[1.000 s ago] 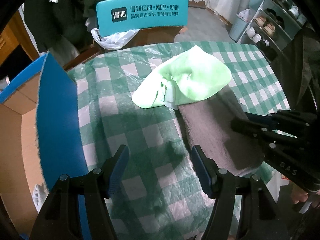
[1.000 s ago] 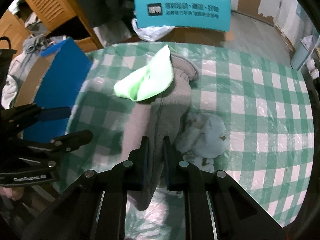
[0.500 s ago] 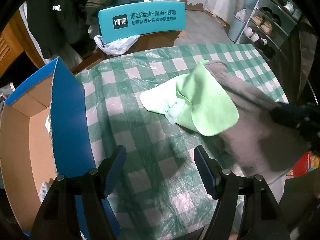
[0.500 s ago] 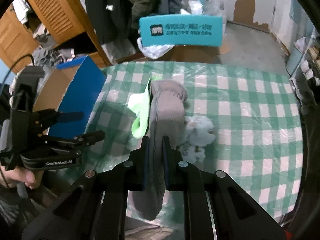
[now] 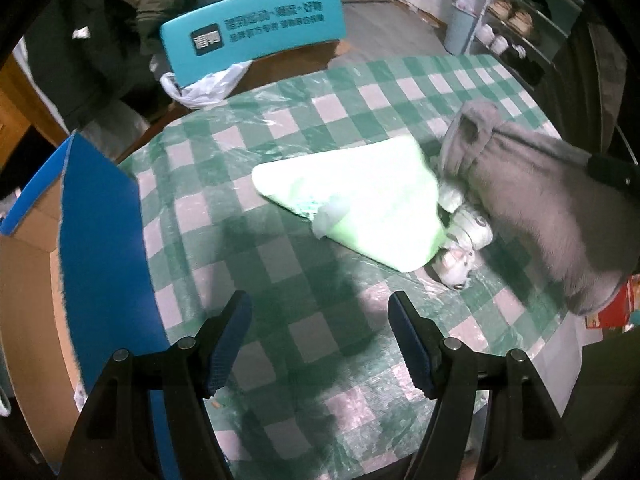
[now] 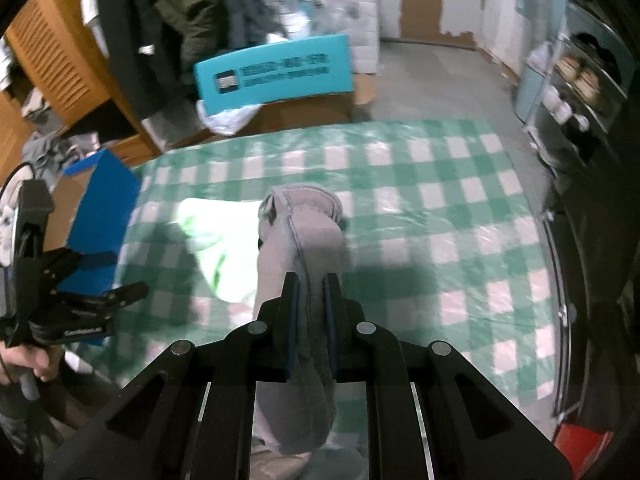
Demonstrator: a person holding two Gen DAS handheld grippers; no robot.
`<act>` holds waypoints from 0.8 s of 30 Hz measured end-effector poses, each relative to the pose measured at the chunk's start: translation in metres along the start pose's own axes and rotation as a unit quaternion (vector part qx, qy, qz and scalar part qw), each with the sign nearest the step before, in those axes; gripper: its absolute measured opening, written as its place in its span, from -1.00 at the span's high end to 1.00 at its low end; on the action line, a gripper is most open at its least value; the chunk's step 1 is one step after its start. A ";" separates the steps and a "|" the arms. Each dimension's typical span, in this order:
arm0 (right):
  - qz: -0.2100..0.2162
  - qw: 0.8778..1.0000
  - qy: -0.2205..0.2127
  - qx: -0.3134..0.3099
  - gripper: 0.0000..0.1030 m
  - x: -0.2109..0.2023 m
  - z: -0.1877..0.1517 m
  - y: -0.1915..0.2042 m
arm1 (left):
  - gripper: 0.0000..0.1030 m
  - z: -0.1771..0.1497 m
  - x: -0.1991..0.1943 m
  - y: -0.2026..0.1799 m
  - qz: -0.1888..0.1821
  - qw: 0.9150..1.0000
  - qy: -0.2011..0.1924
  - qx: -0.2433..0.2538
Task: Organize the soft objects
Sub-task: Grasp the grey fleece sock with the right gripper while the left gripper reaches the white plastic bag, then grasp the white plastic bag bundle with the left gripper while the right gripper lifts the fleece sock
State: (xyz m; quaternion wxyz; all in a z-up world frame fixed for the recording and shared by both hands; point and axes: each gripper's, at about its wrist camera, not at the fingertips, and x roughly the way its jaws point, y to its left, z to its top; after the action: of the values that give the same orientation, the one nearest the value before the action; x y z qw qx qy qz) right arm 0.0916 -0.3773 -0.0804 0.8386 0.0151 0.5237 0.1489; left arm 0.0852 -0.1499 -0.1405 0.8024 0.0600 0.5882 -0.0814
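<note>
A table point(image 5: 280, 264) under a green-and-white checked cloth fills most of both views. At its 9 o'clock edge in the left wrist view stands a cardboard box point(image 5: 28, 280) with a blue flap point(image 5: 100, 248) raised against the table's side; in the right wrist view the same box point(image 6: 104, 208) sits at about 9 o'clock. Beyond the table's far edge, at 12 o'clock, is a teal chair back point(image 5: 252, 32) with printed lettering, and a white plastic bag point(image 5: 204, 84) rests on the seat just below it.

A grey fleece garment point(image 6: 304, 248) is the largest soft thing. The right gripper point(image 6: 310, 300) is clamped on it, the cloth pinched between the narrow fingers and hanging both ahead of and below them, lifted off the table. From the left wrist view the garment point(image 5: 540, 200) hangs at 3 o'clock.

A light green cloth point(image 5: 360, 208) lies flat on the table near its middle, just beside the garment. A small pale bundle point(image 5: 460, 248) lies at the green cloth's 3 o'clock edge, partly under it.

The left gripper point(image 5: 320, 340) hovers above the table's near side with its fingers spread wide and nothing between them; in the right wrist view it point(image 6: 108, 276) appears at 9 o'clock, held in a hand point(image 6: 28, 364).
</note>
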 end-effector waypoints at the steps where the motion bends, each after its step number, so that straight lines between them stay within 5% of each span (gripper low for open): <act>1: -0.005 1.000 0.002 0.004 0.78 0.001 -0.001 -0.005 | -0.41 0.001 0.002 -0.002 0.001 1.000 0.002 0.003; 12: -0.060 0.995 0.061 0.042 0.77 0.036 -0.017 -0.046 | -0.47 0.014 0.015 -0.037 -0.011 0.999 0.002 0.035; 17: -0.066 0.994 0.066 0.050 0.62 0.040 -0.018 -0.053 | -0.55 0.020 0.012 -0.057 -0.028 0.998 -0.014 0.056; 22: -0.068 0.995 0.060 0.052 -0.11 0.039 -0.016 -0.054 | -0.55 0.029 0.015 -0.080 -0.045 0.995 -0.029 0.082; 24: -0.064 0.995 0.064 0.052 -0.19 0.041 -0.015 -0.053 | -0.55 0.032 0.018 -0.089 -0.048 0.994 -0.033 0.094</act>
State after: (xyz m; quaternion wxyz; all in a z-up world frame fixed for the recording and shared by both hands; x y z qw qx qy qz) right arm 0.1070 -0.4196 -0.1324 0.8095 0.0157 0.5829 0.0685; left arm 0.1020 -0.2444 -0.1478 0.8076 0.1038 0.5530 -0.1768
